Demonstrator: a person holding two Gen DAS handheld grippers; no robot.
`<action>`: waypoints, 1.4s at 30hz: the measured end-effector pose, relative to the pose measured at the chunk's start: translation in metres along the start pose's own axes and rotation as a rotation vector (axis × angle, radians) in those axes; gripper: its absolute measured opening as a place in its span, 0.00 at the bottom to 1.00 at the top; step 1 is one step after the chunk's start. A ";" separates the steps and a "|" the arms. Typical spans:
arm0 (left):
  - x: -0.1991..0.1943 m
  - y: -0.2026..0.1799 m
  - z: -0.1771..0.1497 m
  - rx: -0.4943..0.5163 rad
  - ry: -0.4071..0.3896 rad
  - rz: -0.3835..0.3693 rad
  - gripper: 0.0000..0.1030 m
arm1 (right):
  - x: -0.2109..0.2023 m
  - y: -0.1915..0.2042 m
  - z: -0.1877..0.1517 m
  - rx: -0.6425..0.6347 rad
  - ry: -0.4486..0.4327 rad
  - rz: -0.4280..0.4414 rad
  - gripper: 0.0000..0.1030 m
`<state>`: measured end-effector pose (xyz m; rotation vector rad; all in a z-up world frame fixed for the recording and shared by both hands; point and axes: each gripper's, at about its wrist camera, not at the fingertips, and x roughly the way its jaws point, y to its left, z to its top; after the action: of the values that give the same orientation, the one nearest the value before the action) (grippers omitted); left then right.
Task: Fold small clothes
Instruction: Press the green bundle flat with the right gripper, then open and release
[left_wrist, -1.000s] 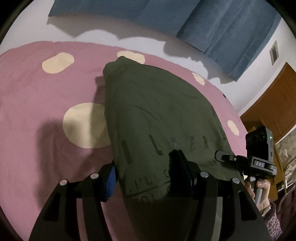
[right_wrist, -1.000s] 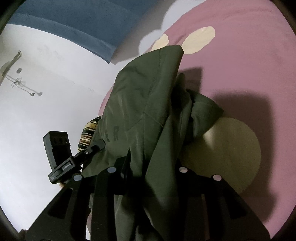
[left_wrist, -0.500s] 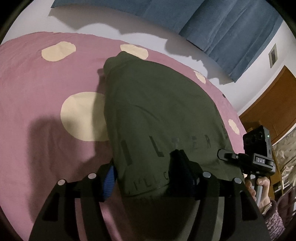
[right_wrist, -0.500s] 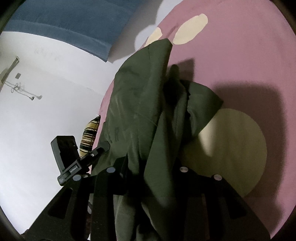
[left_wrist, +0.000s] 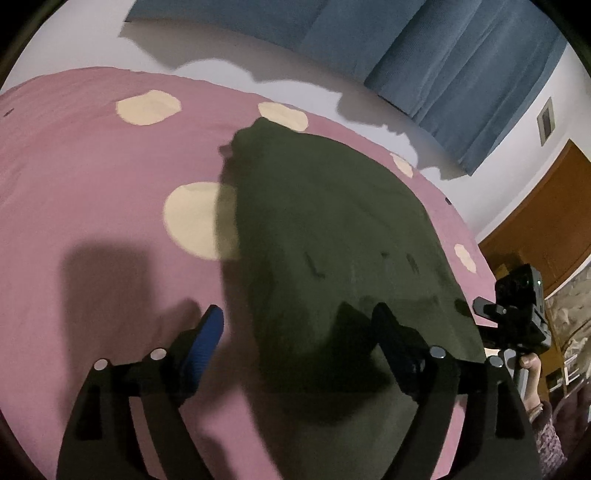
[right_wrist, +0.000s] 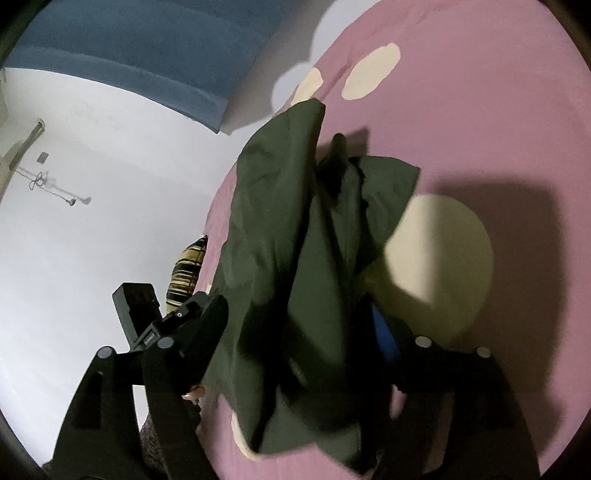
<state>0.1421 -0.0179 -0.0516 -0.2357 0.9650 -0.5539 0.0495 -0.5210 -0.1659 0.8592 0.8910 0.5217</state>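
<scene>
While both sets of jaws are opening, the dark green T-shirt lies on the pink bedspread with cream spots, its far end near the wall side of the bed.

Left gripper: the fingers stand wide apart. The near edge of the shirt lies between them, but the blue-faced left finger is clear of the cloth, with bare bedspread in the gap. The pads do not press on the fabric, so nothing is held.

Right gripper: the fingers are likewise spread. A bunched part of the shirt drapes loosely between them and over the tool; no pad is seen clamping it. From this side the cloth stands in ridges, with a sleeve-like flap hanging out toward a cream spot.

Progress, as a judgement: one fold seems to be laid, since the left wrist view shows a fairly flat, narrowed panel with faint lettering. The release of that fold is under way. Remaining work appears to be:
1. Clear both tools from the cloth.
2. Tuck in the loose flap on the right side.
3. Fold the panel again to a compact shape.
4. Smooth it.

Whether other garments wait cannot be told; a striped item shows at the bed edge.
</scene>
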 end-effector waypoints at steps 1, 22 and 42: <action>-0.003 0.001 -0.004 -0.010 0.004 -0.010 0.81 | -0.004 -0.001 -0.005 0.000 0.001 -0.007 0.74; -0.009 -0.028 -0.046 0.086 0.052 0.002 0.60 | 0.009 0.018 -0.048 -0.057 0.074 -0.045 0.27; -0.007 -0.016 -0.052 0.014 0.031 -0.009 0.73 | -0.004 -0.020 -0.052 0.014 0.037 0.064 0.33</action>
<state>0.0902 -0.0250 -0.0689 -0.2196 0.9905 -0.5739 0.0049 -0.5130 -0.1980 0.8951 0.9042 0.5894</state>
